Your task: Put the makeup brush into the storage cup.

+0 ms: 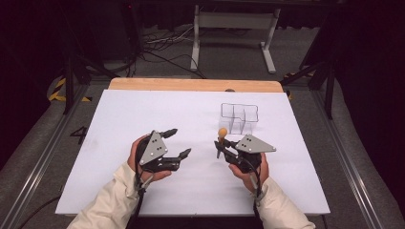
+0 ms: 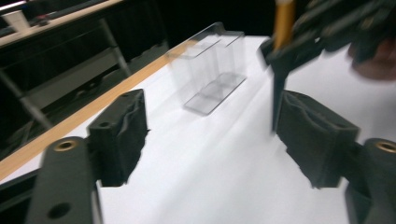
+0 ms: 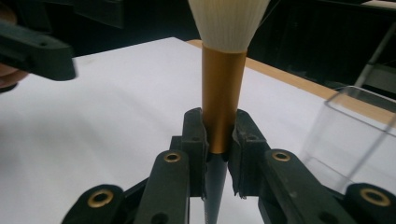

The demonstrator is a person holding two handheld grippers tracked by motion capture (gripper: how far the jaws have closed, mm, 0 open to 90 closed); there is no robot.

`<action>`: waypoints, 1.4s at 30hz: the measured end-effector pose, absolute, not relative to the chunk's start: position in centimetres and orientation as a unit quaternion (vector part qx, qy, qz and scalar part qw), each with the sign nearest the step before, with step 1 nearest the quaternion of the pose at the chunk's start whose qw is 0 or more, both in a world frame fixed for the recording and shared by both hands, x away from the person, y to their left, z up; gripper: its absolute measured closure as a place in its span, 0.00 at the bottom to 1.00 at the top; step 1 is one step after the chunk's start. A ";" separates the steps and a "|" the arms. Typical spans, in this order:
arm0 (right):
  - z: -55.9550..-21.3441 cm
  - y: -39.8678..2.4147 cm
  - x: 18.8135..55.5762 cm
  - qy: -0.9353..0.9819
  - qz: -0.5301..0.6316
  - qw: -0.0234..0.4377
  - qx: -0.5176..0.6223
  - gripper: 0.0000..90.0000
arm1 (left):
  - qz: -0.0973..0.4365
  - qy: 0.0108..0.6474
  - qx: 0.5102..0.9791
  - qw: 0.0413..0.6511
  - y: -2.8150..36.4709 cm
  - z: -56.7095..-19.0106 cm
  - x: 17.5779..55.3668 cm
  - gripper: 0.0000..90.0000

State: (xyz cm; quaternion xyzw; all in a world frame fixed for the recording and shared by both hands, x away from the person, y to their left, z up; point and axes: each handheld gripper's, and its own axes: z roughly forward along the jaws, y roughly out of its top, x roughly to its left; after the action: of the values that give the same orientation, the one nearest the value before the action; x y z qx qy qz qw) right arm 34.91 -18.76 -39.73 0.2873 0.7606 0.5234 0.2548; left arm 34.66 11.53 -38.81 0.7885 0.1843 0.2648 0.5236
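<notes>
Two grippers, one object in hand. Which one carries it?

Inspector: Right gripper (image 3: 218, 154). Its jaws are clamped on the gold ferrule of a makeup brush (image 3: 223, 100), just below the pale bristle head. The dark handle tapers down past the pads and out beneath them.

Why grip there?

Inspector: My judgement: the ferrule is rigid and round, so the pads seat firmly on both sides of it. Holding near the head also leaves the handle free as the leading end for lowering into a compartment.

And the brush's attitude?

Inspector: Roughly upright, bristles up, handle down, raised off the white table (image 1: 143, 109). In the high view it stands just on the near side of the clear organizer (image 1: 239, 117), not yet over it.

Left gripper?

Inspector: Left gripper (image 1: 179, 142) has its jaws standing apart with nothing between them. It sits well left of the brush, pointing towards it. I judge it has no holding duty now.

Organizer condition?

Inspector: Transparent, divided into compartments, standing upright on the table near the far wooden edge (image 1: 191, 85). No contents discernible. Its placement close to the right hand suits a short carry.
</notes>
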 end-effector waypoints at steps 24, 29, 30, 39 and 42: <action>-37.8 -24.9 36.2 0.710 0.509 0.327 0.360 0.87 | 0.283 0.309 0.777 0.470 25.8 -43.6 30.9 0.03; -36.9 -25.6 36.7 0.702 0.512 0.340 0.360 0.87 | 0.275 0.335 0.764 0.478 27.3 -43.9 31.0 0.03; -36.7 -25.7 36.8 0.700 0.513 0.342 0.361 0.87 | 0.275 0.336 0.764 0.478 27.3 -43.9 31.0 0.03; -34.2 -26.9 38.6 0.682 0.527 0.352 0.367 0.87 | 0.275 0.333 0.768 0.472 26.4 -44.3 31.2 0.02; -33.7 -27.0 39.1 0.679 0.526 0.356 0.368 0.87 | 0.272 0.331 0.767 0.477 26.4 -44.3 31.2 0.01</action>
State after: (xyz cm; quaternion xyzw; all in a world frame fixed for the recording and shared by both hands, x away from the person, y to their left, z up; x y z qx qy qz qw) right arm 39.06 -27.01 -33.73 0.3679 0.6787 0.5263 0.3565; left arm 31.22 26.38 -44.34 0.7674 0.3313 0.2724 0.4767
